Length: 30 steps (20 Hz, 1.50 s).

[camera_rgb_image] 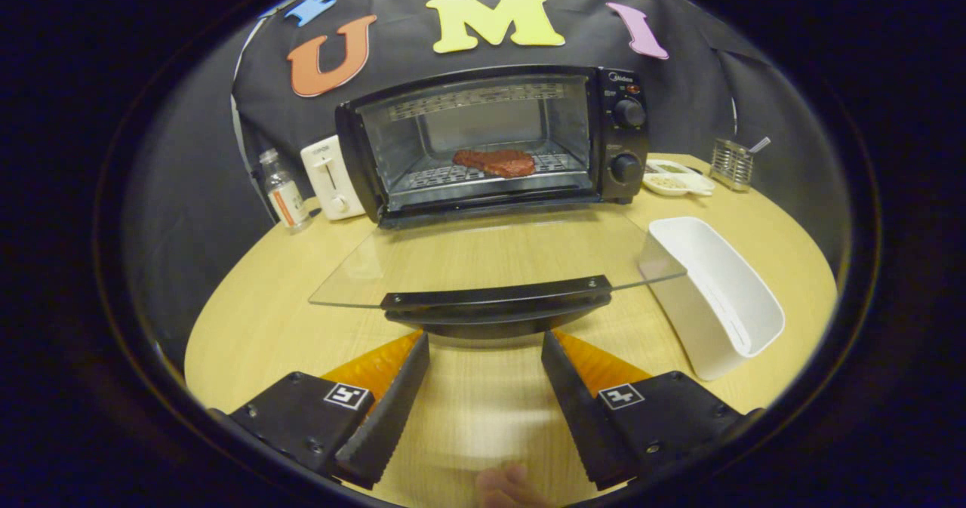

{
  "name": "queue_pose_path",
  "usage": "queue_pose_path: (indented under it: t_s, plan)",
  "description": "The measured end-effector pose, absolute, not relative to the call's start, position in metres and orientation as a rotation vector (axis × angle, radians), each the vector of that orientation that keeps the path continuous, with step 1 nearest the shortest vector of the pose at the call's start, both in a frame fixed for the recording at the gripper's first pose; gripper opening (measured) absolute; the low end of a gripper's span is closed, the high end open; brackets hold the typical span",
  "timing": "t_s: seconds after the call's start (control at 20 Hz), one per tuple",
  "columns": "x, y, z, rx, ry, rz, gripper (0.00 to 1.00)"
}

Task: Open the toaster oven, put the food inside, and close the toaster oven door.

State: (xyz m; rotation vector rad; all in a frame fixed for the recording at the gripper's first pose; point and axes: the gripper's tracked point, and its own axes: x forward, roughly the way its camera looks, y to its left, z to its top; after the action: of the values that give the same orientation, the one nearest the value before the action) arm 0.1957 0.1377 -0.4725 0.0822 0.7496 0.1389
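Note:
A black toaster oven [626,138] stands at the back of the wooden table with its glass door [483,259] folded down flat toward me. A reddish-brown piece of meat [496,162] lies on the wire rack inside. The door's black handle [494,304] runs across just ahead of my fingertips. My gripper [485,342] is open, fingers spread on either side of the handle's middle, with nothing between them.
A white rectangular bin [717,297] stands to the right of the door. Left of the oven are a white toaster [330,178] and a small bottle [284,191]. Right of it sit a white dish [674,180] and a metal holder [732,164].

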Motion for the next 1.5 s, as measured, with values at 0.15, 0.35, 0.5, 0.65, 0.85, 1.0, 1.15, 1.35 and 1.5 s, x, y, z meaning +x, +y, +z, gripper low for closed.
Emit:
queue_pose_path:
  t_s: [0.15,0.35,0.5,0.65,0.85,1.0,1.15,1.35,1.5]
  plan:
    - [0.208,0.129,-0.464,0.053,0.688,0.104,0.96]
    - [0.214,0.127,-0.457,0.049,0.631,0.09,0.95]
    - [0.217,0.126,-0.456,0.039,0.619,0.089,0.95]
    - [0.221,0.126,-0.457,0.01,0.614,0.087,0.95]
    - [0.224,0.129,-0.457,-0.011,0.611,0.091,0.95]
    - [0.229,0.125,-0.456,-0.046,0.598,0.085,0.95]
    - [0.235,0.128,-0.444,-0.074,0.574,0.094,0.95]
    - [0.25,0.128,-0.413,-0.083,0.523,0.073,0.95]
    - [0.273,0.125,-0.382,-0.117,0.474,0.058,0.95]
